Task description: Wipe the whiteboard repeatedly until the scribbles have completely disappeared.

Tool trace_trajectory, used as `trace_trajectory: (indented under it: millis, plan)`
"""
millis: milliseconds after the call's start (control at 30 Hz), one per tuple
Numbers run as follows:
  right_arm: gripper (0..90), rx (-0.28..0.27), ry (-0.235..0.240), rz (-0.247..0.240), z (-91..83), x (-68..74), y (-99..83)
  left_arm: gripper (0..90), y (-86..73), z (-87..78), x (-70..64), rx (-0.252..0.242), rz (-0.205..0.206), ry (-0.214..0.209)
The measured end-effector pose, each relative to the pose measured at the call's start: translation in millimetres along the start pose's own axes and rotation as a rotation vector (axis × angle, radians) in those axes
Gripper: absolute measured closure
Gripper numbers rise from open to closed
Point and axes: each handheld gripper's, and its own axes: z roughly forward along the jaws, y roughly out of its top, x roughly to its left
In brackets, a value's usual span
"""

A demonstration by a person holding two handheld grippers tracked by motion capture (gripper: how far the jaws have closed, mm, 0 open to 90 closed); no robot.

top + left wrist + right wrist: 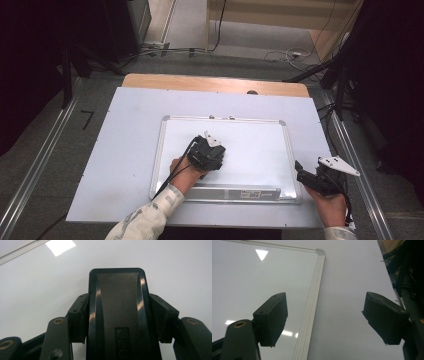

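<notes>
1. A white rectangular whiteboard with a silver metal frame (260,150) lies flat on the pale sheet that covers the wooden table (135,150), nearer the table's front edge than its far edge.
2. The left gripper (212,150) rests over the middle of the whiteboard, toward its left half.
3. In the left gripper view its jaws are closed narrow against both sides of a black rectangular plastic board eraser (117,315), which lies against the white surface.
4. The right gripper (302,172) sits at the whiteboard's front right corner, by the table's right edge.
5. In the right gripper view its jaws stand wide apart and hold nothing, straddling the frame's right rail (312,307).
</notes>
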Motion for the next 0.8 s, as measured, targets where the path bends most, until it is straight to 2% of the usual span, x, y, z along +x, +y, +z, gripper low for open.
trace_trajectory:
  millis: [200,233,333,500,733,800]
  plan:
    - [18.4,-0.004,0.0,0.002,-0.3,-1.8,-0.1,39.9,0.2,-2.0,-1.0,-0.006,-0.006,0.011]
    - [18.4,-0.004,0.0,0.003,-0.3,-1.8,-0.1,39.9,0.7,-3.9,-0.5,-0.026,-0.012,0.012]
    - [18.4,-0.004,0.0,0.003,-0.1,-2.0,-0.1,40.0,6.5,-16.0,3.2,-0.091,-0.06,-0.006]
    - [18.4,-0.003,-0.002,0.005,-0.5,-2.0,-0.2,39.8,9.7,-32.2,11.7,-0.117,-0.112,0.0]
    - [18.4,-0.001,-0.004,0.004,-0.4,-1.9,-0.4,39.7,2.4,-62.8,28.3,-0.149,-0.182,0.068]
    - [18.4,-0.001,-0.005,0.006,-0.5,-2.0,-0.3,39.7,-1.9,-71.6,30.5,-0.164,-0.176,0.121]
